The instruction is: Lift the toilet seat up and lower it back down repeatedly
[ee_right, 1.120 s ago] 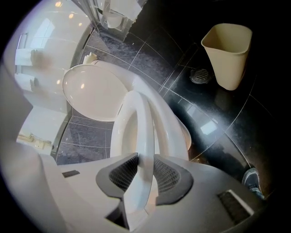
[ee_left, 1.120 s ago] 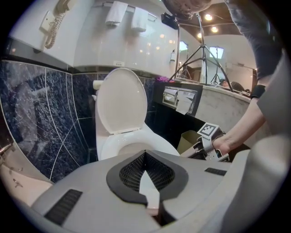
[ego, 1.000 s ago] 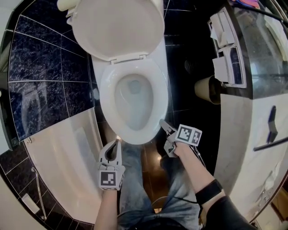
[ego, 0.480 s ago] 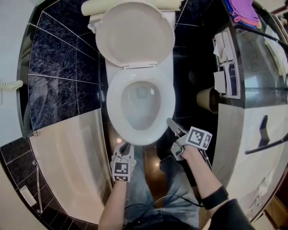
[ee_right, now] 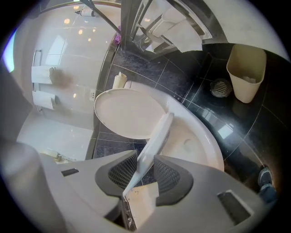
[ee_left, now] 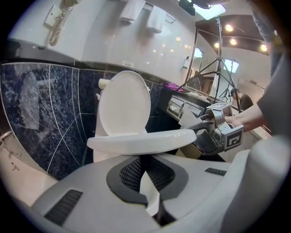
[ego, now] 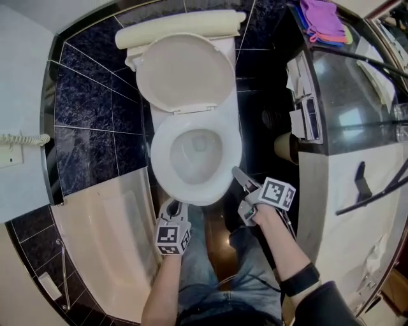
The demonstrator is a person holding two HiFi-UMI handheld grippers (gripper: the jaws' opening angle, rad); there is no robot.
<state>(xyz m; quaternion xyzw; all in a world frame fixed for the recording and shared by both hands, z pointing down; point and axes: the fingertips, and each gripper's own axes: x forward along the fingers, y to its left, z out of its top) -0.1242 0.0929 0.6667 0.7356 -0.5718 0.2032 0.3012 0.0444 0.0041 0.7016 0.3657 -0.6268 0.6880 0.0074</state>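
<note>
White plastic toilet seat (ee_right: 157, 136) hung part-raised, its rim pinched in the right gripper (ee_right: 145, 161), whose jaws had just eased wider. The left gripper (ee_left: 145, 157), pressed together and empty, sat just beneath the seat. A slackening pinch could drop the seat onto the bowl (ee_right: 198, 145).

Left gripper (ego: 173, 205): fingers together, empty, tilted downward. Right gripper (ego: 237, 172): fingers just opened slightly, still gripping the toilet seat (ee_right: 157, 136) rim.

Bathroom, hotel-ish: toilet (ego: 185, 76) just ahead of left hand-held gripper (ego: 173, 205), bathtub (ego: 102, 235) to its left, dark marble tiles (ego: 89, 121), wall phone (ego: 19, 143), towels (ee_left: 132, 9) overhead.
</note>
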